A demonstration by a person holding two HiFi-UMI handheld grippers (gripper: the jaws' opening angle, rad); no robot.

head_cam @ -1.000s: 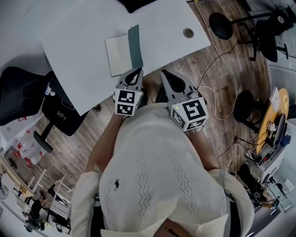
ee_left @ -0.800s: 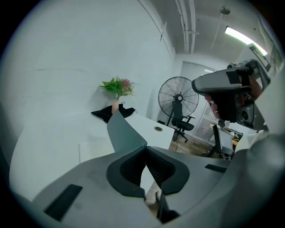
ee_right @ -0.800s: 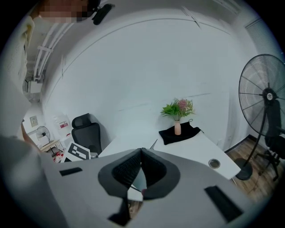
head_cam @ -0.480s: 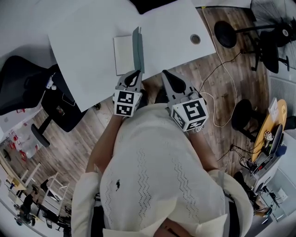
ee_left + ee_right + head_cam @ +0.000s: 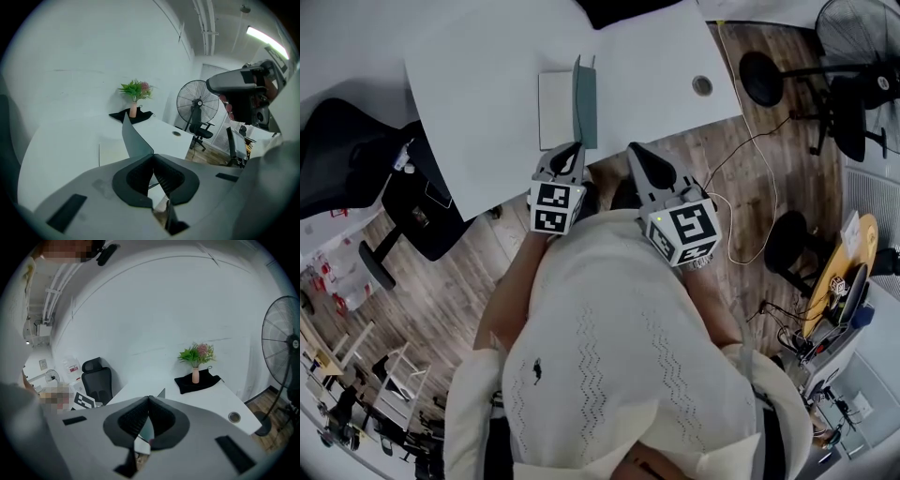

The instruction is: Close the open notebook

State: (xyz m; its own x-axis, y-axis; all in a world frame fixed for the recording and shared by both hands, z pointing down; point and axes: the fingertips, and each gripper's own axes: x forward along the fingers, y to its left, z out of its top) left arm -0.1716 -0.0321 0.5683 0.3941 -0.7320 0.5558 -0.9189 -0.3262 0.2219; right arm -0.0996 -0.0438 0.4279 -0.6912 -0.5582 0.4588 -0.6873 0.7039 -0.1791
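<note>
The open notebook (image 5: 556,109) lies near the front edge of the white table (image 5: 478,103), and its teal cover (image 5: 586,101) stands up from the pale page. In the left gripper view the cover (image 5: 136,138) rises just beyond the jaws, beside the page (image 5: 111,152). My left gripper (image 5: 575,150) is shut and empty, just short of the notebook's near edge. My right gripper (image 5: 636,152) is also shut and empty, over the floor to the right. The right gripper view shows only a corner of the cover (image 5: 161,393).
A vase of flowers on a black cloth (image 5: 134,104) stands at the table's far end. The table has a cable hole (image 5: 702,86). A black office chair (image 5: 352,164) is at the left. A fan (image 5: 198,105), stools and cables (image 5: 750,169) stand on the wooden floor.
In the head view the table and notebook have shifted right and squared up. The cover looks more upright. Both grippers stay shut in the same place.
</note>
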